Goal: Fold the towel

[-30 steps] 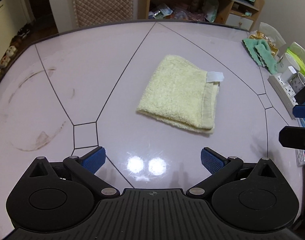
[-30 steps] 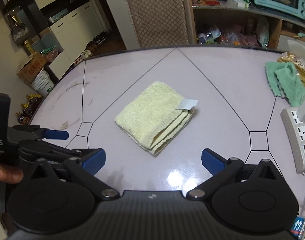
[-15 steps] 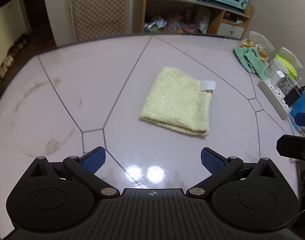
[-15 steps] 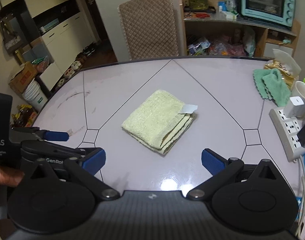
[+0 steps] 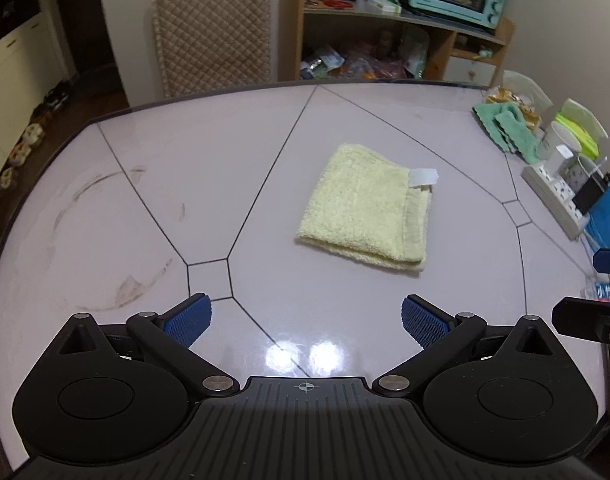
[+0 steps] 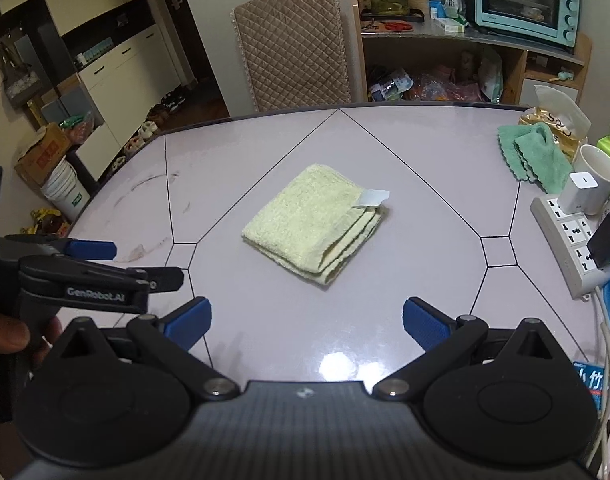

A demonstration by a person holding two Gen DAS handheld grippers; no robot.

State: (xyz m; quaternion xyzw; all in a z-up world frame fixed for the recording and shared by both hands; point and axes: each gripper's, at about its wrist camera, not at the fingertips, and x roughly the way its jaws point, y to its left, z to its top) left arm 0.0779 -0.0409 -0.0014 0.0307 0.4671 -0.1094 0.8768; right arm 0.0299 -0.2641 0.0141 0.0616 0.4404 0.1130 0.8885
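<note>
Pale-yellow terry towel (image 5: 365, 212), already folded into a thick squarish pad with a white label (image 5: 423, 178) at its far right corner, lies at the centre of the glossy lilac counter (image 5: 145, 216) with black inlaid lines; in the left wrist view it sits right of middle, in the right wrist view (image 6: 313, 220) almost dead centre; both sets of tongs hang apart from it, at the lower edge of each frame; the left tongs (image 5: 305, 318) are released, blue pads spread wide and empty; the right tongs (image 6: 305, 318) likewise gape with nothing between them. I judge the folding done or nearly so; the layered open edges face the lower right, so the right tongs seem the nearer to that stacked edge; the pad's slightly longer axis runs from lower left to upper right in the right wrist view.
</note>
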